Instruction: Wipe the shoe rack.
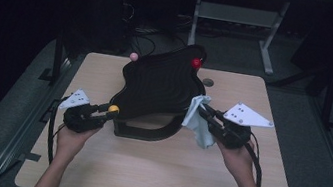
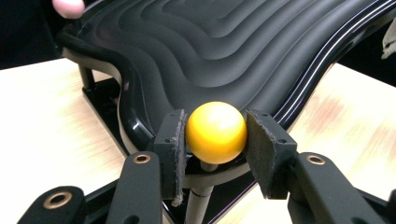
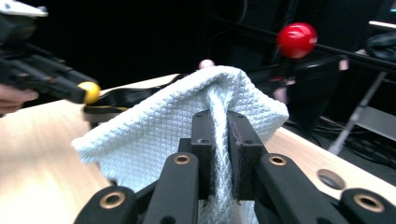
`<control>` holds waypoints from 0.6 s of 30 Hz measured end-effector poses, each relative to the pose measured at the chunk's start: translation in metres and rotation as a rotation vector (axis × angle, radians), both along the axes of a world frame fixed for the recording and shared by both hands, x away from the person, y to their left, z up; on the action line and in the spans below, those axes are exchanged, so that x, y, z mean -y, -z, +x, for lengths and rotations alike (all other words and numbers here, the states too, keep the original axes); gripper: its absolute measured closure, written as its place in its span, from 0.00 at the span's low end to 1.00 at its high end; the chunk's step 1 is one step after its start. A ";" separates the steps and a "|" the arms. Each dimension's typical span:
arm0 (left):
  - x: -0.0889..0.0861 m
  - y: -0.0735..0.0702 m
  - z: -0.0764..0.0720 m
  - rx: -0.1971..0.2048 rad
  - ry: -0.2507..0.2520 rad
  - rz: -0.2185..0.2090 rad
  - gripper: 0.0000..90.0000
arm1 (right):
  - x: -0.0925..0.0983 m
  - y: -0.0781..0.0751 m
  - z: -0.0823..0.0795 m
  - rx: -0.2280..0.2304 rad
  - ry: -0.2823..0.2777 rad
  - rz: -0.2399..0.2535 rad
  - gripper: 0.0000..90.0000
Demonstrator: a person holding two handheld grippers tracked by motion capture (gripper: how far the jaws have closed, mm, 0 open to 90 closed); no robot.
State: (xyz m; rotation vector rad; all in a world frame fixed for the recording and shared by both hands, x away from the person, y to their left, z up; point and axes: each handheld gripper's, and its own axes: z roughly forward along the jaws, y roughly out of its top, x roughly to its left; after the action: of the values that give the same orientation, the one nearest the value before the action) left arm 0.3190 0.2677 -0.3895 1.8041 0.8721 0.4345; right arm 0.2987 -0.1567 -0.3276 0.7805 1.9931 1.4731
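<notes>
Two grippers at work. Left gripper (image 2: 214,140) straddles yellow knob (image 2: 216,132), jaws half-wide, far pad off it. Right gripper (image 3: 219,135) clamps cloth (image 3: 154,140) beside black board (image 1: 160,85). Step: steady board, wipe. Next: press cloth onto ridges ahead, toward red knob (image 3: 297,39).

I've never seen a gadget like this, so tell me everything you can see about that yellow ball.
The yellow ball is smooth, glossy and round, like hard plastic. It sits on top of a thin pale post at the near left corner of the black wavy board, just below the board's rim. It lies between the jaws of the left gripper: one pad is against it, while a thin gap shows at the other. The ball looks clean and undamaged.
</notes>
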 end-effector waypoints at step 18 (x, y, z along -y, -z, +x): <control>-0.003 -0.001 0.004 0.002 -0.030 0.012 0.64 | 0.003 -0.001 0.014 -0.017 0.020 -0.001 0.91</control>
State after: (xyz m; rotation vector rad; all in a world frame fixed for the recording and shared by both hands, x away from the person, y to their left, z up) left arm 0.3234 0.2706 -0.3888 1.8035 0.8983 0.4620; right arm 0.3131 -0.1596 -0.3262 0.8123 1.9927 1.4588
